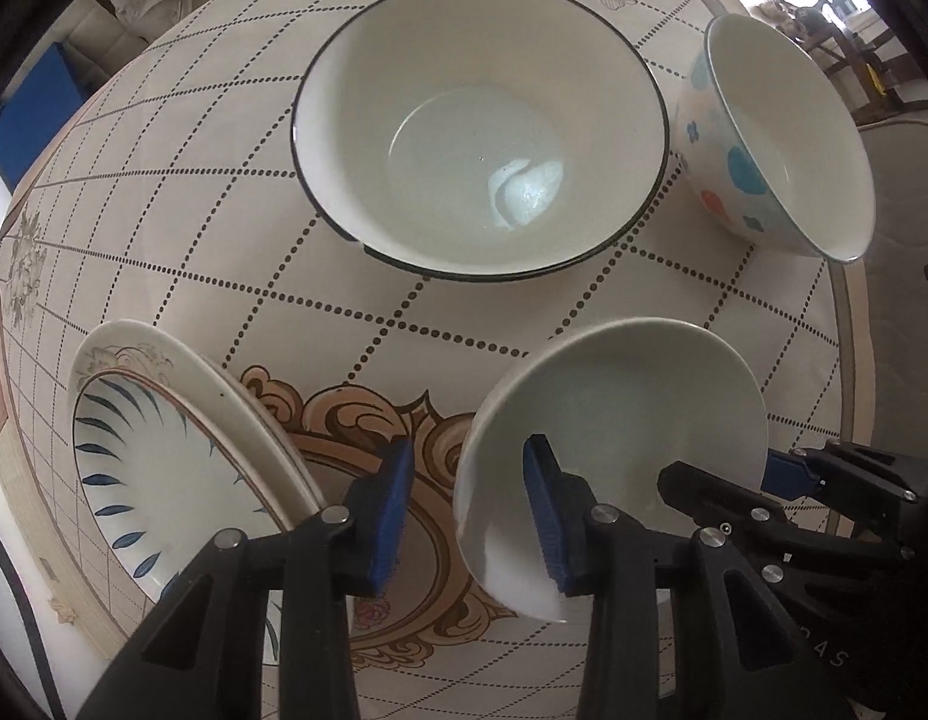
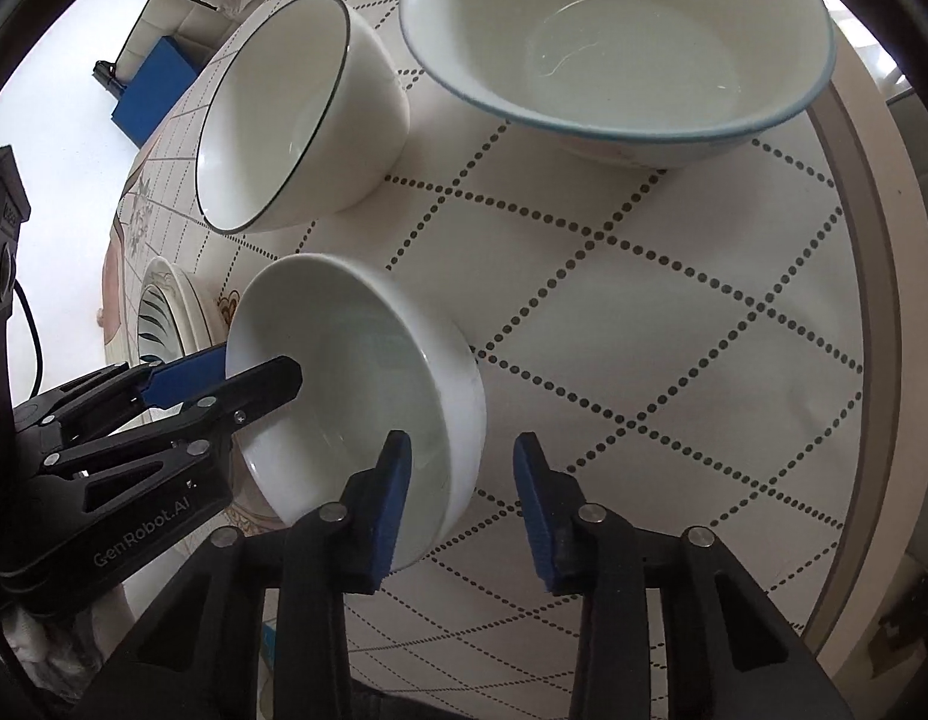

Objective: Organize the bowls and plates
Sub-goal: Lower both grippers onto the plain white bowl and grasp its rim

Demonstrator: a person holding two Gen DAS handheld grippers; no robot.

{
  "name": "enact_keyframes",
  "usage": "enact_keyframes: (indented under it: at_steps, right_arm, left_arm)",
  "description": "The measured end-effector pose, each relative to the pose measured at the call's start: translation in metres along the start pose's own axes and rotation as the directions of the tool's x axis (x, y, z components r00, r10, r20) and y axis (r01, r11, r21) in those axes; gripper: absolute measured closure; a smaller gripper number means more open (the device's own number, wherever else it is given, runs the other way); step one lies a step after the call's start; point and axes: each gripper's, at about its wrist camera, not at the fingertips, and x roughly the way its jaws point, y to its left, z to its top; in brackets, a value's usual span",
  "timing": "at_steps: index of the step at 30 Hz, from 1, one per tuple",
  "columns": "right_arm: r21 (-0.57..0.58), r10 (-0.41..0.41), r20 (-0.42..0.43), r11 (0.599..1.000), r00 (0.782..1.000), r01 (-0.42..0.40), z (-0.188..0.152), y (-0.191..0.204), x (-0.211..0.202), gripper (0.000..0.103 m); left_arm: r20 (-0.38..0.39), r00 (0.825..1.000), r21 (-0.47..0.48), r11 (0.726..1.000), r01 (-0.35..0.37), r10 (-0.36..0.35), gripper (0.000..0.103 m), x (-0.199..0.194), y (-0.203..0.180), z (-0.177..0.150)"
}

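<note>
A small plain white bowl (image 1: 631, 414) (image 2: 368, 372) stands on the round table between my two grippers. My left gripper (image 1: 469, 510) is open, its two pads straddling the bowl's left rim. My right gripper (image 2: 464, 504) is open, its pads straddling the bowl's right rim; it also shows in the left wrist view (image 1: 781, 474). The left gripper also shows in the right wrist view (image 2: 224, 378). A black-rimmed white bowl (image 1: 481, 126) (image 2: 302, 120) stands behind it. A dotted, blue-rimmed bowl (image 1: 781, 138) (image 2: 619, 42) stands at the right. A blue-leaf plate stack (image 1: 182, 456) (image 2: 164, 312) lies at the left.
The table (image 1: 464, 324) has a cream cloth with dotted diamond lines and a brown ornament. Its edge (image 2: 871, 312) curves close on the right. A blue box (image 2: 158, 84) and sofa stand on the floor beyond the far left.
</note>
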Motion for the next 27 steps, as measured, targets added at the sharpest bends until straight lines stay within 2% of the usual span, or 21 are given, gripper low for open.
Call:
enact_keyframes:
  at_steps: [1, 2, 3, 7, 16, 27]
  right_arm:
    - [-0.001, 0.003, -0.005, 1.000, 1.000, -0.003, 0.001, 0.000, 0.002, 0.073]
    - [0.000, 0.006, -0.008, 1.000, 1.000, -0.006, 0.003, 0.000, 0.004, 0.085]
    - [0.001, -0.004, -0.008, 1.000, 1.000, 0.004, 0.004, 0.001, 0.005, 0.087]
    - [-0.018, -0.039, 0.002, 0.999, 0.999, 0.039, 0.008, 0.006, 0.004, 0.088]
    - [-0.010, -0.036, -0.002, 0.999, 0.999, 0.036, 0.015, 0.007, -0.006, 0.089]
    - [0.033, -0.042, -0.016, 0.999, 0.999, 0.043, 0.009, -0.005, -0.008, 0.089]
  left_arm:
    - [-0.005, 1.000, 0.004, 1.000, 0.006, -0.006, 0.075, 0.003, -0.002, 0.001]
    - [-0.017, 1.000, 0.009, 1.000, 0.015, -0.015, 0.080, 0.006, -0.004, 0.001]
    - [-0.028, 1.000, 0.010, 1.000, 0.015, -0.014, 0.085, 0.008, -0.005, 0.001]
    - [-0.019, 1.000, -0.002, 1.000, 0.024, -0.024, 0.086, 0.005, -0.007, 0.001]
    - [-0.011, 0.999, 0.005, 0.999, 0.042, -0.042, 0.086, -0.009, -0.007, 0.028]
    - [-0.017, 0.998, 0.035, 0.998, 0.060, -0.059, 0.086, -0.012, -0.022, 0.041]
